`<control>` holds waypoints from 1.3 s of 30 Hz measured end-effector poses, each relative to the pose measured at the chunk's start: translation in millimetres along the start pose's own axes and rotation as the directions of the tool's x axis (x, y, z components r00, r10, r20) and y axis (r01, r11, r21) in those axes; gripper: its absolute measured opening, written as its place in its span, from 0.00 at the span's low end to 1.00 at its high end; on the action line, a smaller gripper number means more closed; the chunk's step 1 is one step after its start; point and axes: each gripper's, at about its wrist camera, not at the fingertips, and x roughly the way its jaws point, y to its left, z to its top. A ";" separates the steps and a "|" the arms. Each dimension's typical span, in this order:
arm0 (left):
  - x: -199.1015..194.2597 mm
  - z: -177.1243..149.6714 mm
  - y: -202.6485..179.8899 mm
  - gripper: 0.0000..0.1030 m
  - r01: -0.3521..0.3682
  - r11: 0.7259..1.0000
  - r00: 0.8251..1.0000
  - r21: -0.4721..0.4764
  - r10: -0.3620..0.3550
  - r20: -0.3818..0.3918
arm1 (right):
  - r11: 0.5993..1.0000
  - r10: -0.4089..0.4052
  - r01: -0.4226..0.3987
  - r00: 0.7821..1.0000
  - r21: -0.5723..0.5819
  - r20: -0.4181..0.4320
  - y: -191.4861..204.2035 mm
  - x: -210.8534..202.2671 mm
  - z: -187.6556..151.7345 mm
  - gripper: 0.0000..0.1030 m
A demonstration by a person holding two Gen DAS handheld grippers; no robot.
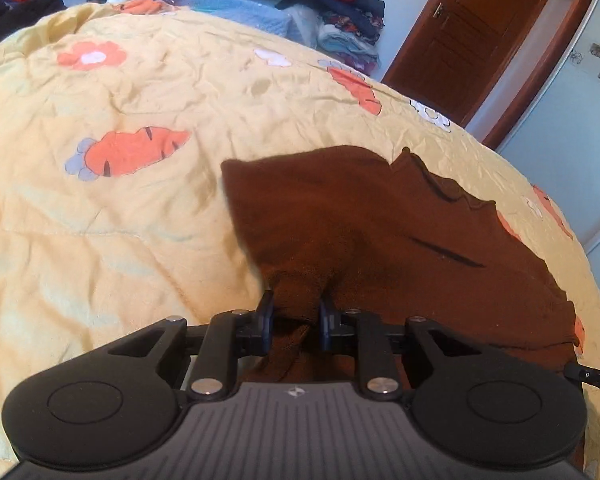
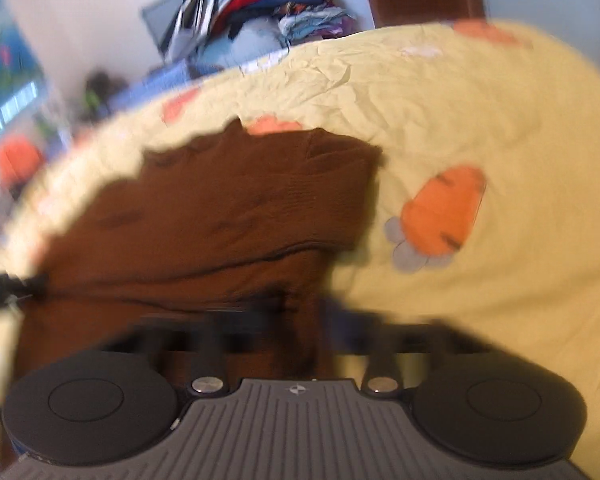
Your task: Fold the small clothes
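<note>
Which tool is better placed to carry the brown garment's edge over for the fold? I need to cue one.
Left, probably. The left tool clearly pinches the brown garment; the right tool is too blurred to confirm its grip.

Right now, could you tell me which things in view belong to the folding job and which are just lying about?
Part of the job:
- brown garment, spread on the yellow bedspread
- left gripper, shut on its near edge
- right gripper, too blurred to judge its grip

Lying about:
- pile of clothes behind the bed
- wooden door
</note>
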 end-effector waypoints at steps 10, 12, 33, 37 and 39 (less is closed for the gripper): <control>-13.7 -22.5 -2.8 0.27 -0.023 0.987 0.998 0.160 0.012 0.066 | 0.998 0.014 -0.022 0.994 0.067 0.104 -23.9 -10.3 -17.0 0.33; -25.4 -26.6 8.1 0.65 0.017 0.994 1.000 0.112 -0.018 0.011 | 0.994 0.033 -0.041 0.996 0.098 0.085 -20.0 -16.9 -17.9 0.60; -66.8 -80.0 50.8 0.27 0.257 0.955 0.958 -0.150 -0.272 -0.090 | 0.931 0.217 -0.212 0.976 0.299 0.017 -56.7 -53.3 -65.0 0.32; -77.3 -96.6 80.4 0.71 0.410 0.838 0.878 -0.360 -0.470 -0.091 | 0.832 0.408 -0.374 0.913 0.410 0.004 -60.7 -62.1 -85.9 0.61; -78.1 -102.8 84.1 0.71 0.419 0.815 0.872 -0.401 -0.485 -0.074 | 0.785 0.474 -0.423 0.880 0.452 0.000 -61.4 -61.1 -97.2 0.60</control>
